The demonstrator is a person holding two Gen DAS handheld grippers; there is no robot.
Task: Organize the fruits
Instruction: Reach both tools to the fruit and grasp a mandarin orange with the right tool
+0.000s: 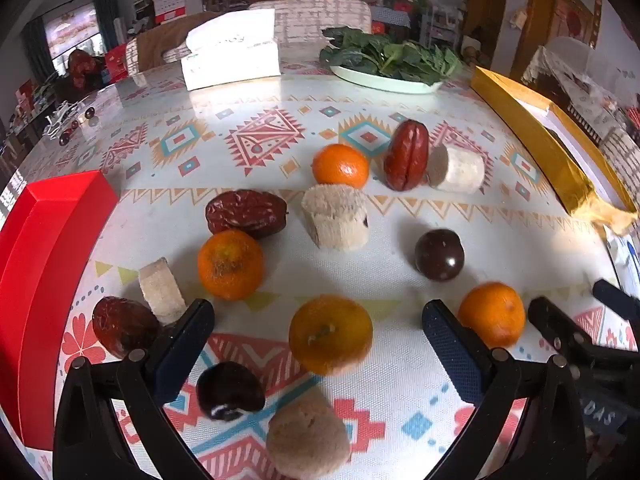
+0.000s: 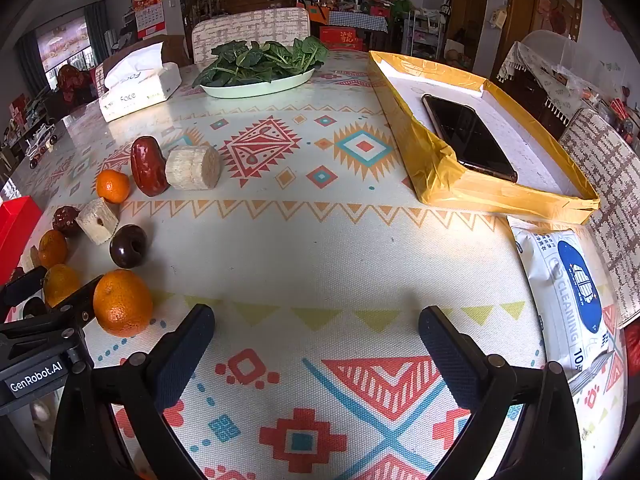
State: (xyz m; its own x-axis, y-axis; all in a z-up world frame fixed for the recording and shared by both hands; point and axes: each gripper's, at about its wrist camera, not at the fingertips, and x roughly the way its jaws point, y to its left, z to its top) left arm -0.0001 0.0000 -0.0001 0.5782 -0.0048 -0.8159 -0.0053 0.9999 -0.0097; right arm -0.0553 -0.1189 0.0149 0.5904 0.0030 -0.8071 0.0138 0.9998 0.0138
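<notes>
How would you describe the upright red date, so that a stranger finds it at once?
Start at the gold-edged tray holding a phone, then look left across the patterned cloth. The red date stands on end between a small orange and a pale cut cylinder. It alone is smooth, bright red and upright.

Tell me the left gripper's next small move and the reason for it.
Probably ease the left gripper forward and down, then close on the orange. Its jaws stand open and empty, and that orange sits on the tablecloth almost centred between them, nearer than the other fruit.
</notes>
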